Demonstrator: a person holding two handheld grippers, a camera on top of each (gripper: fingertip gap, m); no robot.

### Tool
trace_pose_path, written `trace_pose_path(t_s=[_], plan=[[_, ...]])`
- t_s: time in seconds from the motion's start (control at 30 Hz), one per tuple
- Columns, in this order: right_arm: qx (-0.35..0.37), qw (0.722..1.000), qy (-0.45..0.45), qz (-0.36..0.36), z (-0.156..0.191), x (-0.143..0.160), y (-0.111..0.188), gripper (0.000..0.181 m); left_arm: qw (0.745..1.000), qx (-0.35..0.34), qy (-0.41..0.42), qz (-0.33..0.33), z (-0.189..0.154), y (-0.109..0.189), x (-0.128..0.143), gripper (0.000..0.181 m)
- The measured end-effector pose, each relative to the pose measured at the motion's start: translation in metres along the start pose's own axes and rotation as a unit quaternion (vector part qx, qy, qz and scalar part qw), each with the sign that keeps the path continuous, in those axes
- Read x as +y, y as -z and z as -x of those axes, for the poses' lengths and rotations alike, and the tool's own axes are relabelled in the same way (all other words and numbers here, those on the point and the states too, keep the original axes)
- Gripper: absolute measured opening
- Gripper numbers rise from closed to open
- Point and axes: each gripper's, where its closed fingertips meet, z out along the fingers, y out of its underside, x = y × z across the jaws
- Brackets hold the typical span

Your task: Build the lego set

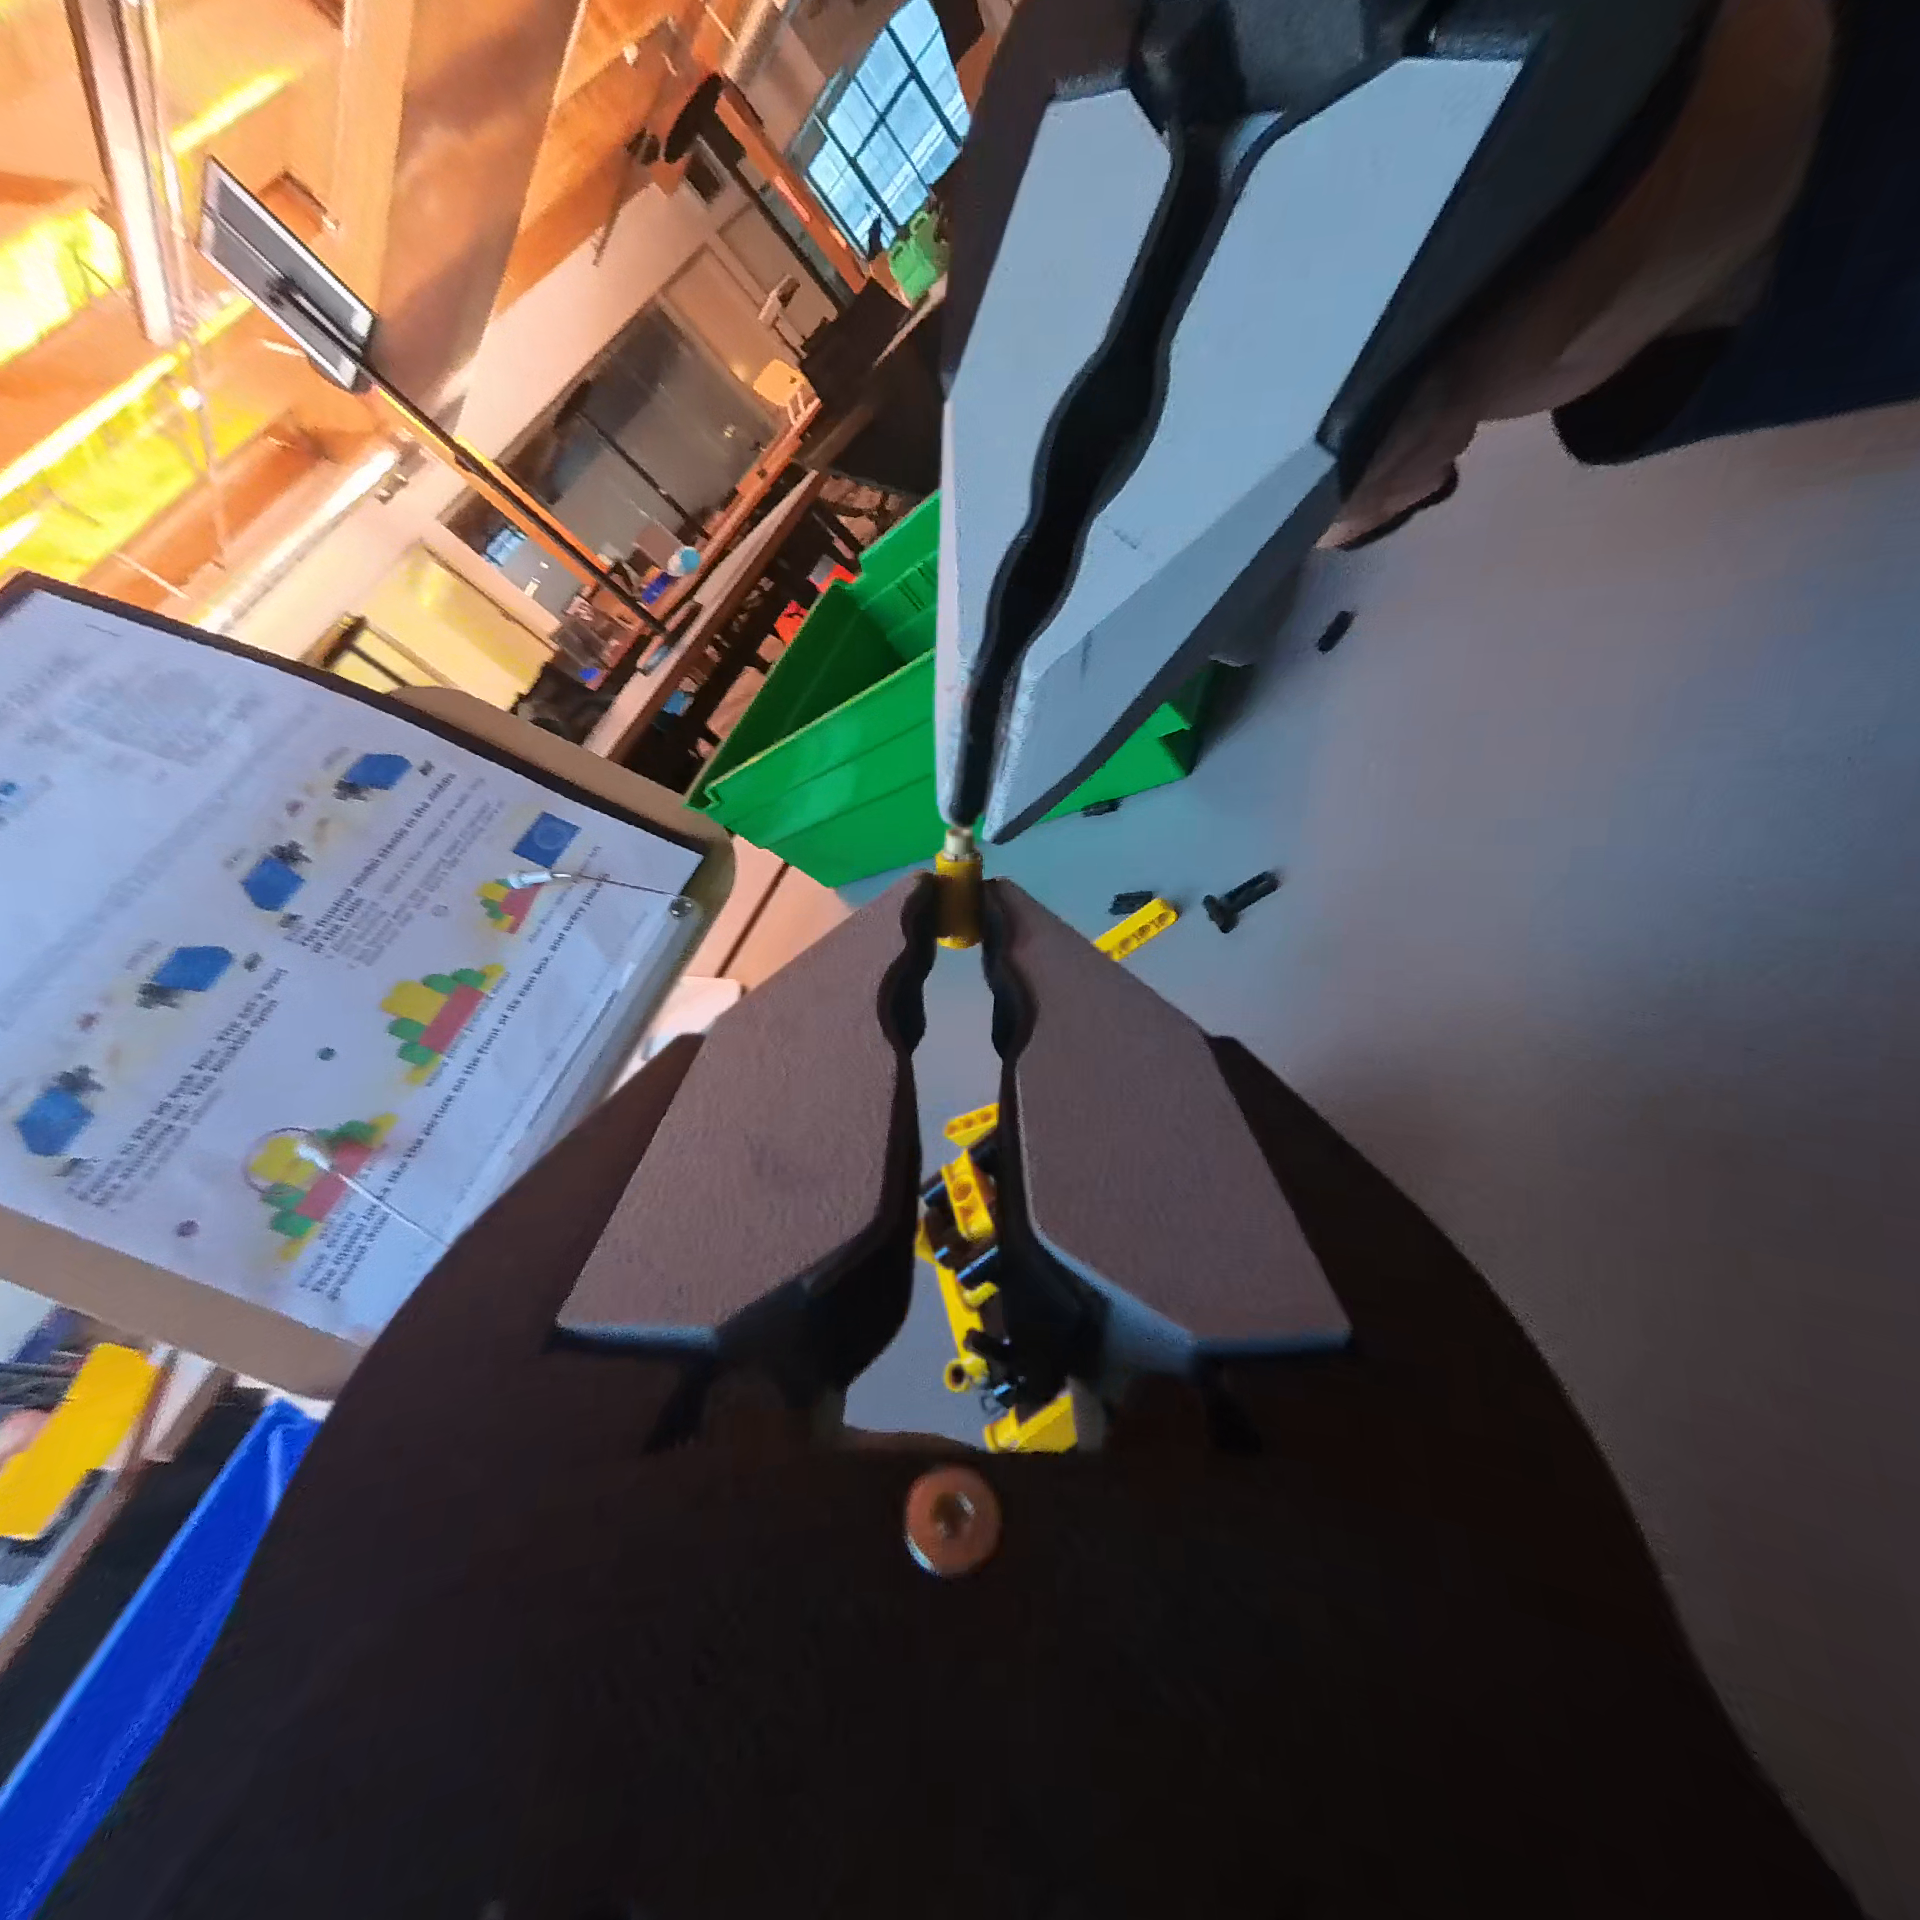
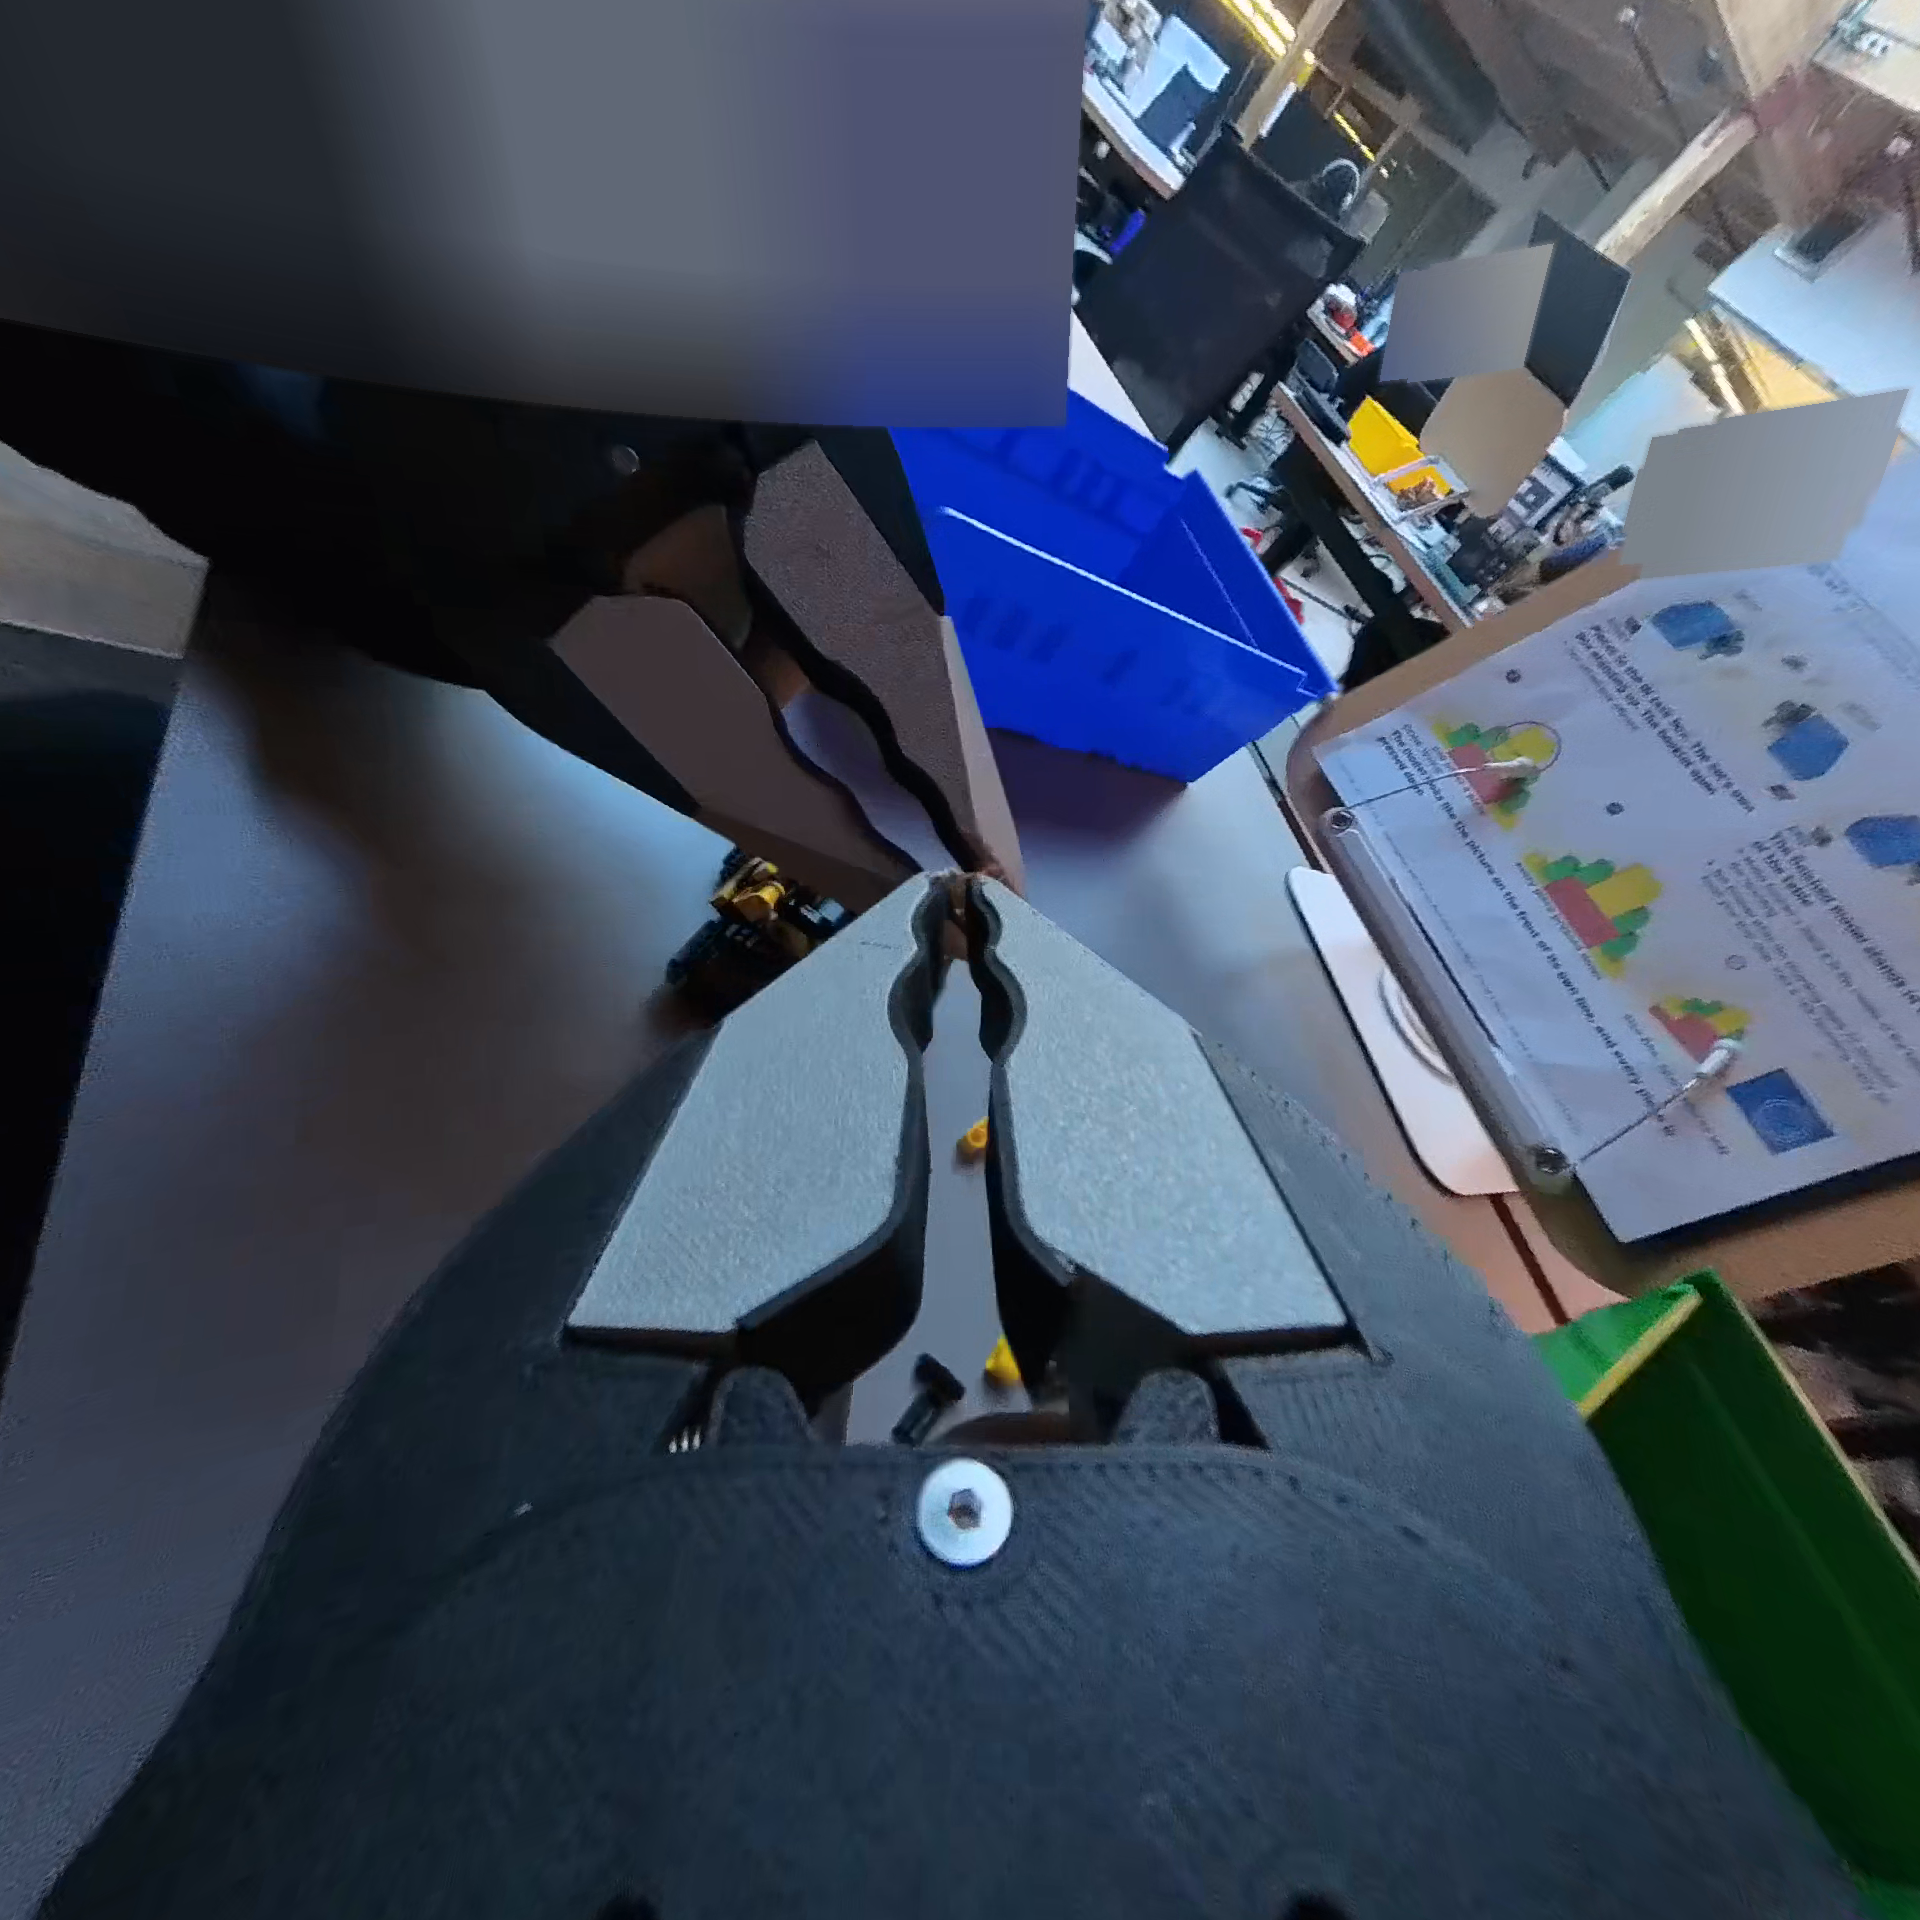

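My left gripper (image 1: 956, 896) is shut on a small yellow cylindrical connector (image 1: 957, 920), held in the air. My right gripper (image 1: 966, 816) comes in from above, tip to tip, and is shut on a small tan pin (image 1: 961, 834) that sticks out of the connector's end. In the right wrist view the right gripper (image 2: 958, 885) meets the left gripper (image 2: 971, 868) the same way, and the piece is almost hidden between them. A yellow and black lego assembly (image 1: 971, 1236) lies on the grey table (image 1: 1558, 935) below; it also shows in the right wrist view (image 2: 758, 914).
Loose parts lie on the table: a yellow beam (image 1: 1138, 928), black pins (image 1: 1242, 899) and small yellow bits (image 2: 974, 1140). A green bin (image 1: 831, 748) and a blue bin (image 2: 1091, 623) stand at the table's edges. A board holds a printed instruction sheet (image 2: 1662, 883). Both grippers' tips are close together, under 4 cm apart.
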Motion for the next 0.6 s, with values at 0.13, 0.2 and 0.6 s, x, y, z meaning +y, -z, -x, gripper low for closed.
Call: trace_pose_path(t_s=[0.13, 0.2, 0.6], plan=[[0.027, 0.999, 0.032, 0.010, -0.0007, -0.0005, -0.0002, 0.001, 0.999, -0.029, -0.045, 0.002, 0.0024, 0.0013, -0.0015, 0.004], [0.036, 0.999, 0.032, 0.005, -0.0014, -0.0031, -0.0003, 0.000, 0.998, -0.036, -0.059, 0.003, 0.0021, 0.0016, -0.0031, 0.004], [0.092, 0.994, 0.058, 0.027, -0.0045, 0.0038, -0.0005, 0.008, 0.996, -0.047, -0.080, 0.014, 0.0009, 0.0019, -0.0041, 0.004]])
